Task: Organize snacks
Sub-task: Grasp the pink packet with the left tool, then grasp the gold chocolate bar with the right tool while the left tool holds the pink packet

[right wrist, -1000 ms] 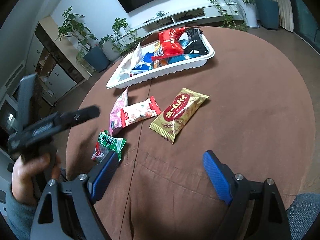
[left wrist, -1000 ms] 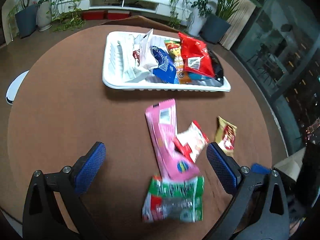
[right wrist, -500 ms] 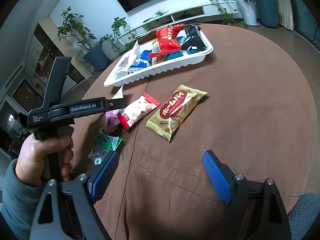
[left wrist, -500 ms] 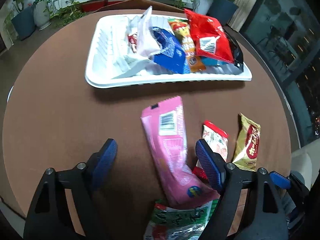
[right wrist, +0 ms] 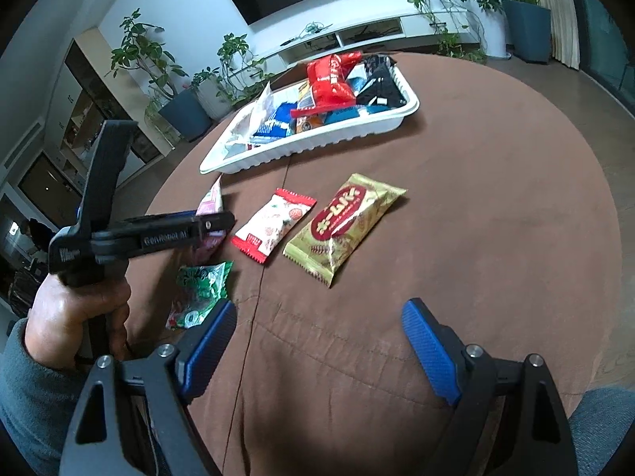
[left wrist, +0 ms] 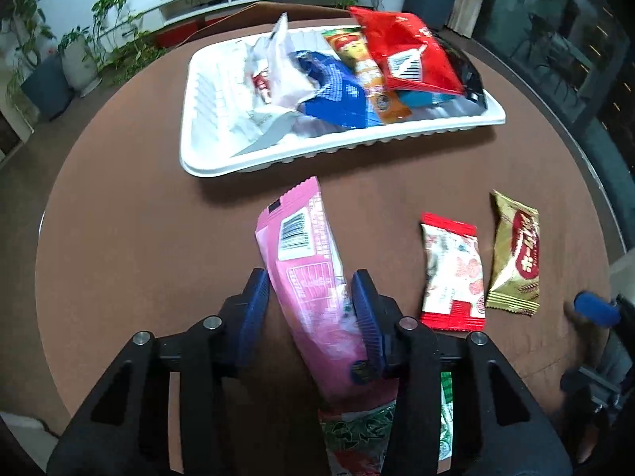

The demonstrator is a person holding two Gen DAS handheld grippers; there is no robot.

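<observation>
A long pink snack packet [left wrist: 301, 246] lies on the round brown table [left wrist: 139, 238], in front of the white tray [left wrist: 317, 150]. My left gripper [left wrist: 309, 277] straddles its near half; the jaws are closing and both blue pads touch its sides, crinkling the wrapper. From the right wrist view, the left gripper [right wrist: 222, 220] covers most of the pink packet [right wrist: 210, 202]. A green packet [left wrist: 357, 428] lies under the pink one's near end. My right gripper [right wrist: 319, 305] hovers open over bare cloth, holding nothing.
A red-and-white packet [left wrist: 452, 273] and a gold packet [left wrist: 520, 254] lie side by side right of the pink one. The tray [right wrist: 317, 144] holds several snack bags at its right end. A hand [right wrist: 79, 305] grips the left tool. Potted plants and a TV shelf stand beyond.
My left gripper came down and forward over the pink packet, and its jaws narrowed from wide open onto the packet's sides. The right gripper stayed put and open.
</observation>
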